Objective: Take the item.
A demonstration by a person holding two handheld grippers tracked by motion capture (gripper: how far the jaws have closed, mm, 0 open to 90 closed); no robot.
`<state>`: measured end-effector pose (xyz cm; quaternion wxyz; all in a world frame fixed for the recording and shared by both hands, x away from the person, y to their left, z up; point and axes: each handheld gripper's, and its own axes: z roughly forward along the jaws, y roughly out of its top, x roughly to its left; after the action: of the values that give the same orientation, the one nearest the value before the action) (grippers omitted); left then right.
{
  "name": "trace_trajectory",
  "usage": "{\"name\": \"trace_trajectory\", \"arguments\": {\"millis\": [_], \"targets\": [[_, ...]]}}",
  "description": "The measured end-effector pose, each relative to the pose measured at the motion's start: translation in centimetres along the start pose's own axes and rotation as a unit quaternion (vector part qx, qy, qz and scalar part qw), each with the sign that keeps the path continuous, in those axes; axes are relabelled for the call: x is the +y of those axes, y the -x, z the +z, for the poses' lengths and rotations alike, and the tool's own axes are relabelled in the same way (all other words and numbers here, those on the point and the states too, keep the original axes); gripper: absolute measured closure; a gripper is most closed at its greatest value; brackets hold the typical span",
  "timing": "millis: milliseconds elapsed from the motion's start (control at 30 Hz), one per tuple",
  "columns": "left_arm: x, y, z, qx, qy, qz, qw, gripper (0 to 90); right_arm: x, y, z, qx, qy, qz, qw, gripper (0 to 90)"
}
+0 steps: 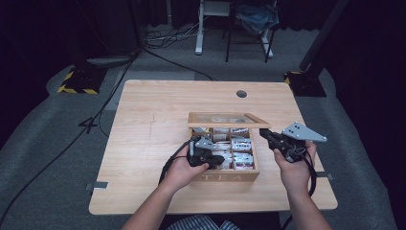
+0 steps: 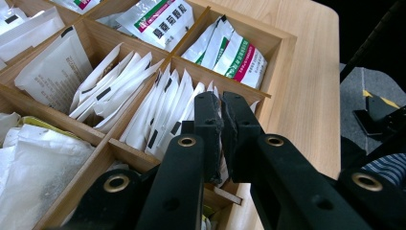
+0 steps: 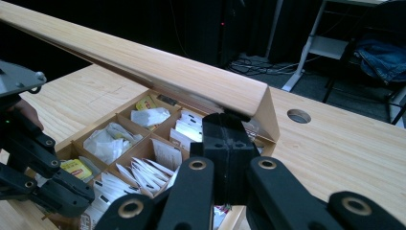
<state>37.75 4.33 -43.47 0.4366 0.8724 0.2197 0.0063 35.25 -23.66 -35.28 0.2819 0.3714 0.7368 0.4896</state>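
A wooden tea box marked TEA stands on the table, its compartments packed with tea sachets. Its lid is raised. My right gripper is shut, with its tips pressed under the lid's right front corner. My left gripper reaches down into a front compartment of the box. Its jaws are pressed together on the top edge of a white sachet in a row of upright sachets. Green-and-pink printed sachets fill the compartment beyond.
The box sits right of centre on a light wooden table, close to its near edge. A cable hole lies behind the box. Black cables trail from both grippers. A chair and desk legs stand on the carpet beyond.
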Motion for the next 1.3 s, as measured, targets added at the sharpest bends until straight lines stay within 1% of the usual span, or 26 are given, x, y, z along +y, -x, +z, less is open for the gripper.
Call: {"name": "trace_trajectory", "arguments": {"millis": [200, 333, 367, 400, 533, 633, 733, 833, 967, 1033, 1100, 1167, 1300], "targets": [[0.0, 0.1, 0.4, -0.003, -0.010, 0.003, 0.9999, 86.0, 0.0, 0.0, 0.0, 0.000, -0.001, 0.000, 1.0000, 90.0], [0.0, 0.2, 0.1, 0.008, 0.005, 0.005, 0.9999, 84.0, -0.1, 0.0, 0.1, 0.001, -0.002, 0.000, 1.0000, 90.0], [0.0, 0.2, 0.0, 0.009, 0.008, 0.003, 0.9999, 83.9, 0.0, 0.0, 0.1, 0.000, -0.002, 0.000, 1.0000, 90.0], [0.0, 0.1, -0.1, 0.011, 0.007, 0.004, 0.9999, 83.9, 0.0, 0.0, 0.1, 0.000, -0.002, 0.000, 1.0000, 90.0], [0.0, -0.1, -0.1, 0.022, 0.011, 0.001, 0.9997, 82.5, 0.0, 0.0, 0.1, 0.001, -0.003, -0.001, 1.0000, 90.0], [0.0, -0.2, 0.0, 0.026, 0.014, 0.002, 0.9996, 80.6, 0.0, 0.0, 0.1, 0.001, -0.003, -0.001, 1.0000, 90.0], [0.0, -0.1, 0.2, 0.019, 0.003, 0.004, 0.9998, 81.0, 0.0, 0.0, 0.1, 0.001, -0.002, -0.001, 1.0000, 90.0], [-0.1, 0.0, 0.4, 0.017, -0.005, 0.004, 0.9998, 82.0, -0.1, 0.0, 0.1, 0.000, -0.002, 0.000, 1.0000, 90.0], [-0.1, 0.0, 0.9, 0.006, -0.016, 0.004, 0.9998, 83.1, -0.1, 0.0, 0.1, 0.000, -0.003, -0.001, 1.0000, 90.0], [-0.1, 0.0, 1.1, 0.002, -0.025, 0.001, 0.9997, 82.8, -0.1, 0.0, 0.1, 0.000, -0.003, -0.001, 1.0000, 90.0], [-0.1, 0.0, 1.4, 0.003, -0.043, -0.002, 0.9991, 80.7, -0.1, 0.0, 0.1, 0.001, -0.003, -0.001, 1.0000, 90.0], [-0.2, 0.0, 1.6, -0.003, -0.044, -0.009, 0.9990, 80.0, -0.1, 0.0, 0.2, 0.001, -0.003, -0.001, 1.0000, 90.0], [-0.1, -0.2, 1.7, -0.005, -0.048, -0.012, 0.9988, 81.7, -0.1, 0.0, 0.2, 0.002, -0.004, -0.001, 1.0000, 90.0]]}}
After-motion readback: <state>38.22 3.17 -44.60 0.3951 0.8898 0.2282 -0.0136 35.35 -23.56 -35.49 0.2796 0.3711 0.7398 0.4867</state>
